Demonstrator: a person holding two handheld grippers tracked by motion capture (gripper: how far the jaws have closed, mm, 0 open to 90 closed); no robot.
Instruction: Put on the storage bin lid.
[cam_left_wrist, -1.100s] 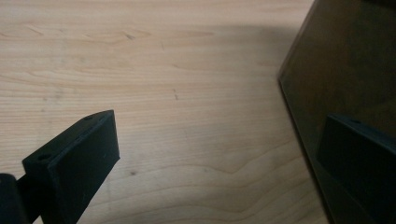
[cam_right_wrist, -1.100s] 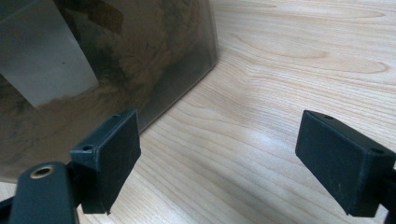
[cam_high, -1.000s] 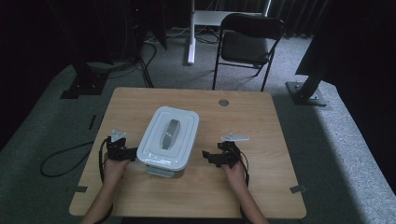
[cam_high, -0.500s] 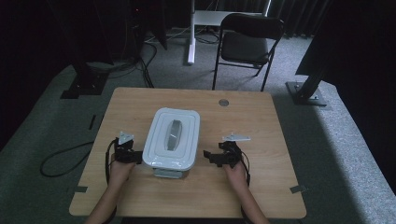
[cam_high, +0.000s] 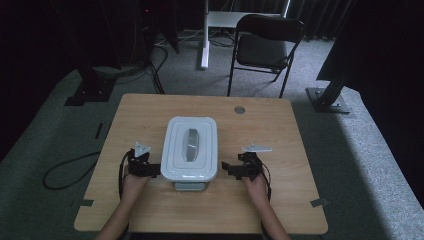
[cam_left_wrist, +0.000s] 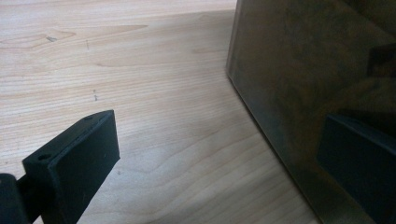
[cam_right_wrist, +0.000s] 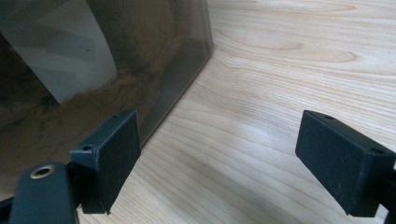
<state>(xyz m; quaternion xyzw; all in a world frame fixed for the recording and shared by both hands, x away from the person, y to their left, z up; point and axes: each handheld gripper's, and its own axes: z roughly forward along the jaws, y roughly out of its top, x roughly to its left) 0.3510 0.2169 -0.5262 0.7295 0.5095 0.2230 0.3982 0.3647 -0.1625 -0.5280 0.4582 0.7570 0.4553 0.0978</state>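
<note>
Both grippers flank the box (cam_high: 191, 150), which sits mid-table, a bit toward the person. Looks like the approach step for a two-sided grab or lid release; nothing gripped yet. Left gripper (cam_high: 150, 170) is hard against the box's left near corner, jaws wide, one jaw at the smoky wall, the other over bare table (cam_left_wrist: 154, 93). Right gripper (cam_high: 231, 169) is just beside the right near corner, jaws wide too, a small gap to the wall. Next move, I'd guess: bring the right one in to touch, then squeeze evenly or catch the side latches, both sides level so the box doesn't skid. Box: white lid with a grey handle (cam_high: 190, 144), rounded corners, tinted see-through walls (cam_right_wrist: 140, 60), lid on.
</note>
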